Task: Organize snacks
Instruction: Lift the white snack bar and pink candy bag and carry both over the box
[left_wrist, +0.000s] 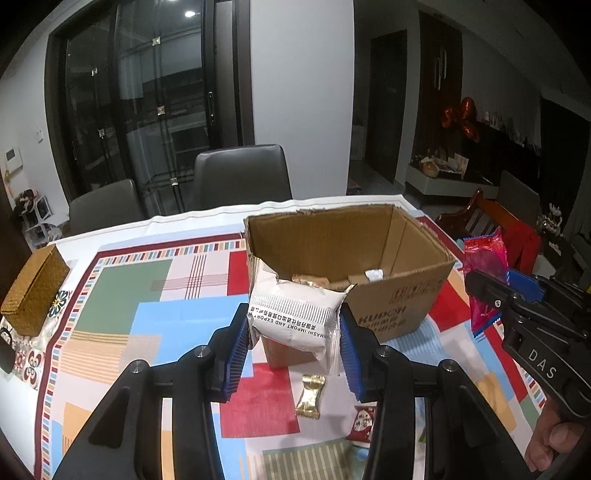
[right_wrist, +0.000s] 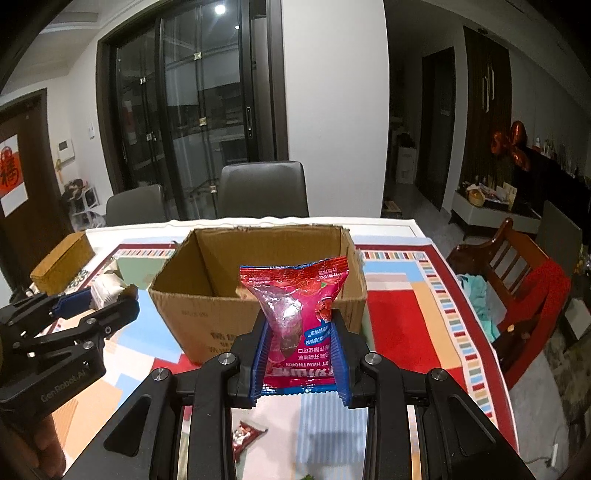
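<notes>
Patchwork tablecloth (left_wrist: 155, 295) under you, open cardboard box (left_wrist: 388, 295) beyond both jaws; your left gripper (left_wrist: 293, 347) pinches a white snack packet (left_wrist: 295, 317), right gripper (right_wrist: 300, 360) clamps a red hawthorn packet (right_wrist: 295, 310).

The left gripper (left_wrist: 293, 354) is showing black plastic arms with round silver screws on top. Its two fingers are wearing blue ribbed pads (left_wrist: 236, 358). White letters are sitting on its black side at the lower left of the right wrist view. The right gripper (right_wrist: 300, 363) is looking the same: black arms, silver screws and blue ribbed pads (right_wrist: 260, 360). White letters "DAS" are showing on its side at the right of the left wrist view. A bare hand (left_wrist: 554, 443) is peeking in at the lower right there.
</notes>
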